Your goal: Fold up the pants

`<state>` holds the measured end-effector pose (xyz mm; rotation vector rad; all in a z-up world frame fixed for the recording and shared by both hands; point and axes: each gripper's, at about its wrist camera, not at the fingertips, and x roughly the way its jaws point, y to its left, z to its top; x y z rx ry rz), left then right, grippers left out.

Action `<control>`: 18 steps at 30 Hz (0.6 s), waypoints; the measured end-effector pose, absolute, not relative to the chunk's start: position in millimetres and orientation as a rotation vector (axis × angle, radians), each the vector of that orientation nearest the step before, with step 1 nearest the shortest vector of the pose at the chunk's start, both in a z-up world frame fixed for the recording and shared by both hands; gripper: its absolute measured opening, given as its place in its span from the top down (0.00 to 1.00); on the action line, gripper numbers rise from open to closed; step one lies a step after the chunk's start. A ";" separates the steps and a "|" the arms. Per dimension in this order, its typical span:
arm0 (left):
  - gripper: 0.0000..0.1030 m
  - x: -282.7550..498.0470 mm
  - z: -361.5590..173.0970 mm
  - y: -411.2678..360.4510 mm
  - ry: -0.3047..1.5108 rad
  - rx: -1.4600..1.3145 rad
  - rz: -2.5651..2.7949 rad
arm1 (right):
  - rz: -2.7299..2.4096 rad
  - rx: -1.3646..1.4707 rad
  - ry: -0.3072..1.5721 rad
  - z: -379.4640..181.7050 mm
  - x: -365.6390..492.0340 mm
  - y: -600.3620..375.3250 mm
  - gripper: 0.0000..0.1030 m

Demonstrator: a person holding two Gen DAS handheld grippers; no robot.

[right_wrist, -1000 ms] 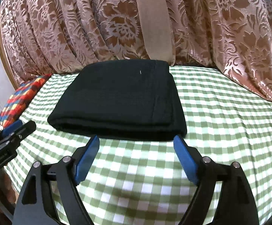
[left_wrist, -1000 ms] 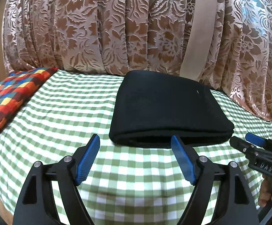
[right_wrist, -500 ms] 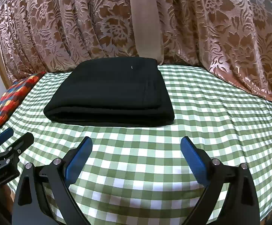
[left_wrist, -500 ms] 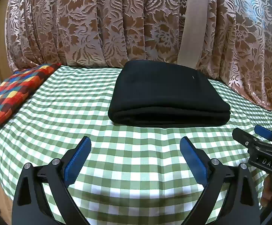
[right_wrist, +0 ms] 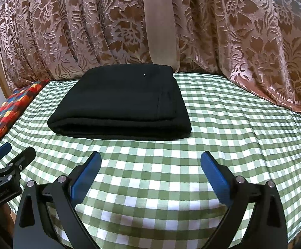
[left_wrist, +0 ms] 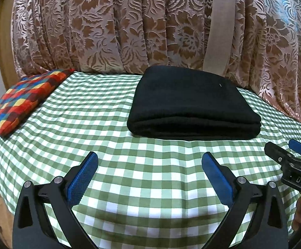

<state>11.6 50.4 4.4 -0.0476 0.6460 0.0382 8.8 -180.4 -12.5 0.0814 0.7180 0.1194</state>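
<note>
The black pants [left_wrist: 191, 103] lie folded into a thick rectangle at the back of the green checked tablecloth [left_wrist: 129, 176]; they also show in the right wrist view [right_wrist: 121, 103]. My left gripper [left_wrist: 150, 161] is open and empty, well in front of the pants over the cloth. My right gripper [right_wrist: 151, 160] is open and empty too, also in front of the pants. Each gripper shows at the edge of the other's view: the right one [left_wrist: 285, 157] and the left one [right_wrist: 13, 155].
A multicoloured checked cushion [left_wrist: 24, 99] lies at the table's left edge, also seen in the right wrist view [right_wrist: 11, 110]. A brown floral curtain [left_wrist: 129, 27] hangs right behind the table. The table's front edge drops off close under both grippers.
Both grippers have drawn back from the folded pants toward the table's front edge, and their jaws stand wider apart. The pants have not moved.
</note>
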 end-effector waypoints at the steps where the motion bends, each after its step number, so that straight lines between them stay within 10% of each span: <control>1: 0.04 11.5 4.7 51.5 0.644 -0.050 0.041 | 0.117 0.082 0.717 -12.3 9.0 -180.5 0.06; 18: 0.04 9.2 11.8 57.0 0.620 -0.060 0.056 | 0.106 0.091 0.697 -9.6 7.1 -181.7 0.05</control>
